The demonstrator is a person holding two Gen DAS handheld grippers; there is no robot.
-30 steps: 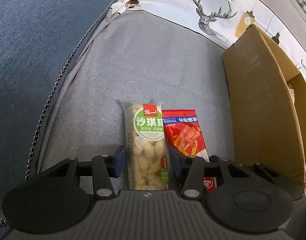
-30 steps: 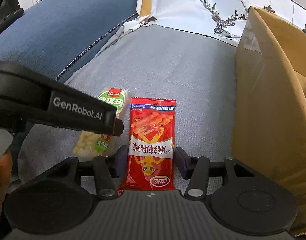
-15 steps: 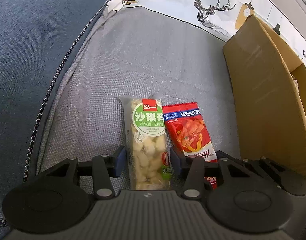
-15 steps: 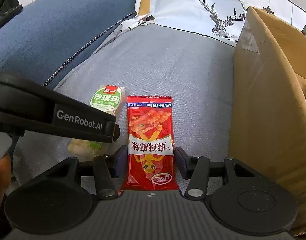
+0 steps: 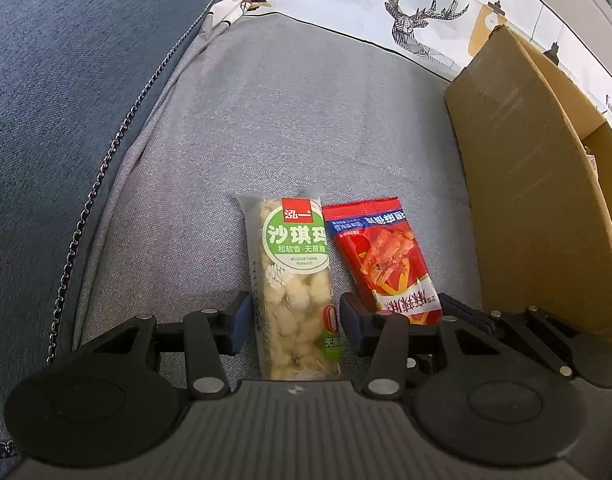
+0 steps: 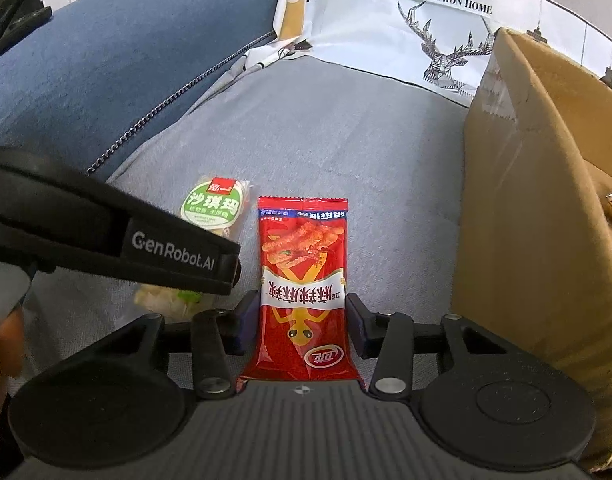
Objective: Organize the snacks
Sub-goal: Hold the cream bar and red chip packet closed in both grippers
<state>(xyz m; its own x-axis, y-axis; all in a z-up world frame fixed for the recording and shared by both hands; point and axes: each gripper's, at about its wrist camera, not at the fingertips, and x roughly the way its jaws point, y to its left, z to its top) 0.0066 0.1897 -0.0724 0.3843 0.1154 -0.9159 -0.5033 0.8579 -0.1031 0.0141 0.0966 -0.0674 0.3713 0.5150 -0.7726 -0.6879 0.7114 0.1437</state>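
Grey sofa cushion (image 5: 290,128) carries everything we are working with, and the cardboard box (image 5: 538,208) stands on it to the right, its near wall tall and its top open. That box looks like where the snacks belong, so we judge the step in hand to be a double pickup: one packet per gripper.

To do it well, we should close squarely across each packet's width, low on the wrapper, so the film crumples evenly and does not slip out sideways. The two packets lie side by side, almost touching, so each lift should go straight up before swinging over the box wall.

Our left gripper (image 5: 294,326) straddles the pale nougat packet (image 5: 294,276); the pads stand apart with a sliver of cushion showing on each side, so nothing is gripped. Our right gripper (image 6: 302,322) straddles the red snack packet (image 6: 304,280), and its jaws are closing, the pads right at the wrapper's edges; we see no crease in the film, so we judge it not yet clamped. In the right wrist view the left gripper's dark body crosses over the nougat packet.
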